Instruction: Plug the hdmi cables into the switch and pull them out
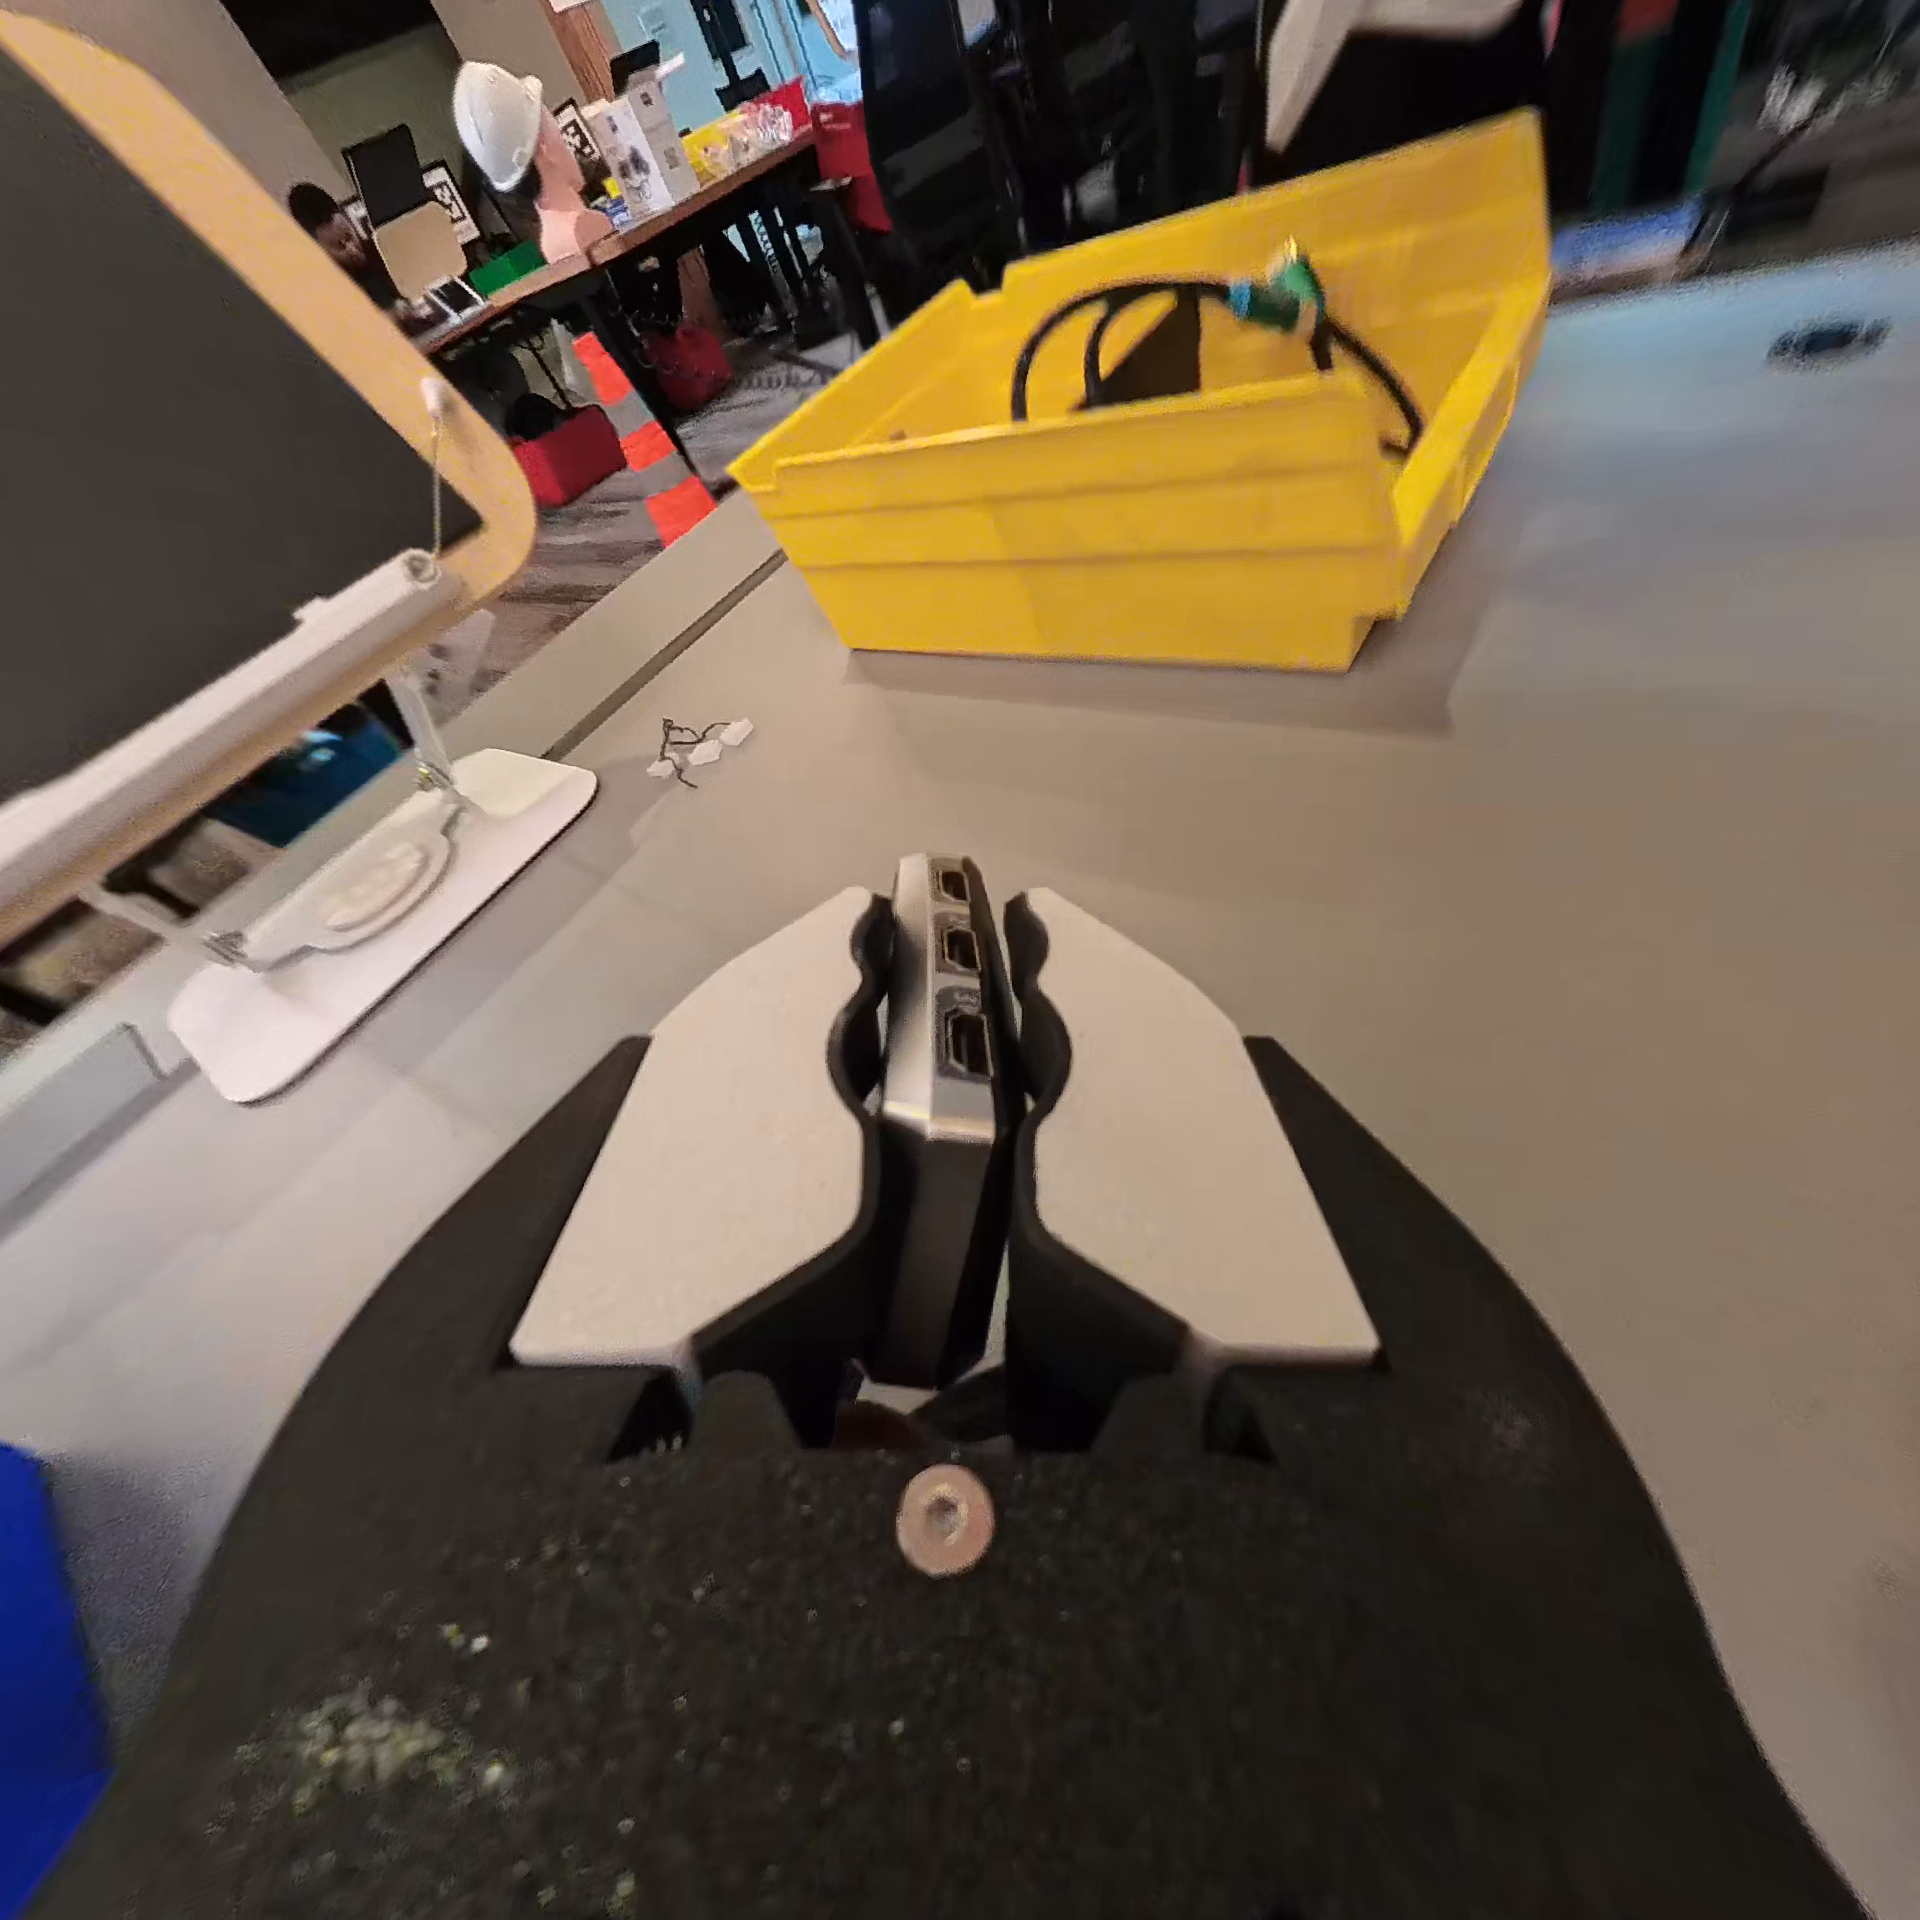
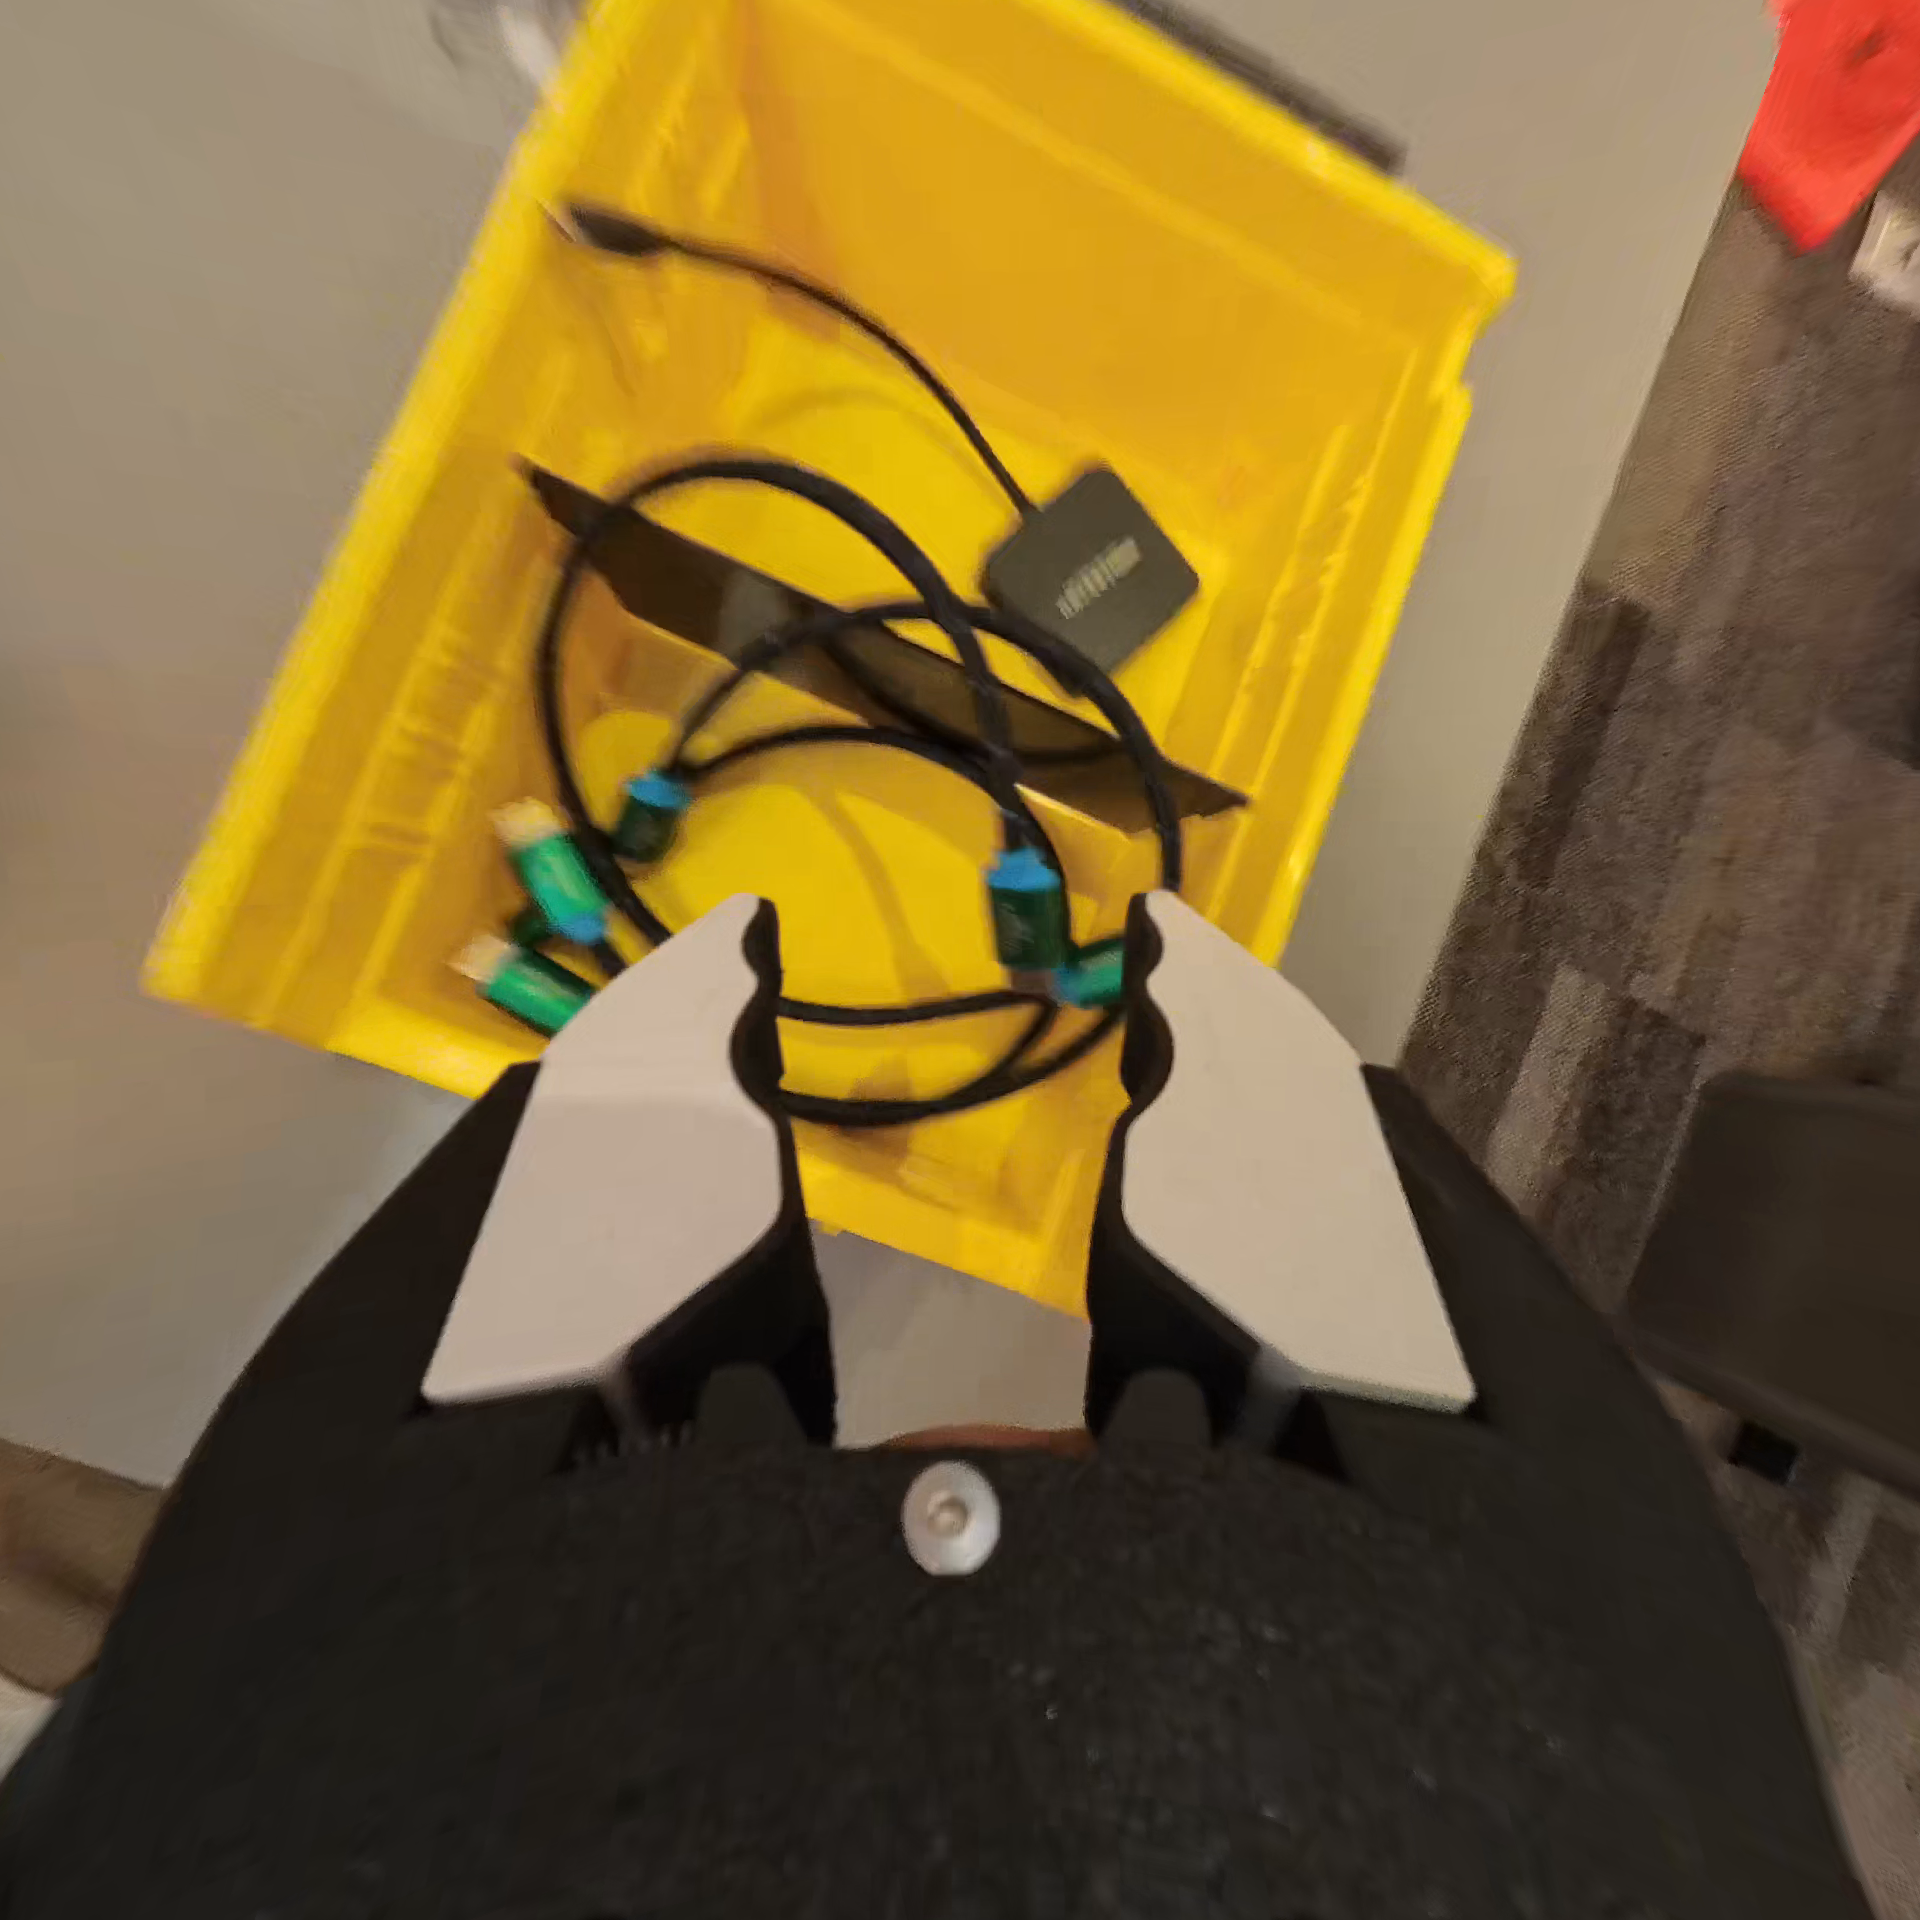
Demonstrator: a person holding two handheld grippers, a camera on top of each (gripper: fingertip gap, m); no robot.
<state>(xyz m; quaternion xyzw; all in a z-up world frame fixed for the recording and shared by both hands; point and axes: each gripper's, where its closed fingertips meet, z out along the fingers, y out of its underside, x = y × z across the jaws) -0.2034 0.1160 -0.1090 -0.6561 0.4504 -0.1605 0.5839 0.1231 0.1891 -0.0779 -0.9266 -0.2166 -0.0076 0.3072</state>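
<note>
My left gripper point(image 1: 943, 914) is shut on a grey and black HDMI switch point(image 1: 951, 997), held on edge above the table with three empty ports facing up. My right gripper point(image 2: 951, 935) is open and empty, hovering over the near end of a yellow bin point(image 2: 1382, 436). In the bin lie black HDMI cables point(image 2: 790, 488) with green and blue plugs point(image 2: 1023, 914), several of them, at the near end. A small black box point(image 2: 1091, 577) with its own thin cable lies farther in. The bin also shows in the left wrist view point(image 1: 1091, 540), with one plug point(image 1: 1273, 291) sticking up.
A black divider point(image 2: 707, 592) crosses the bin. A screen on a white stand point(image 1: 343, 914) stands at the left of the grey table. Small white clips point(image 1: 707, 746) lie near the table's far edge. Carpeted floor point(image 2: 1704, 727) lies right of the bin. Desks and a person are far behind.
</note>
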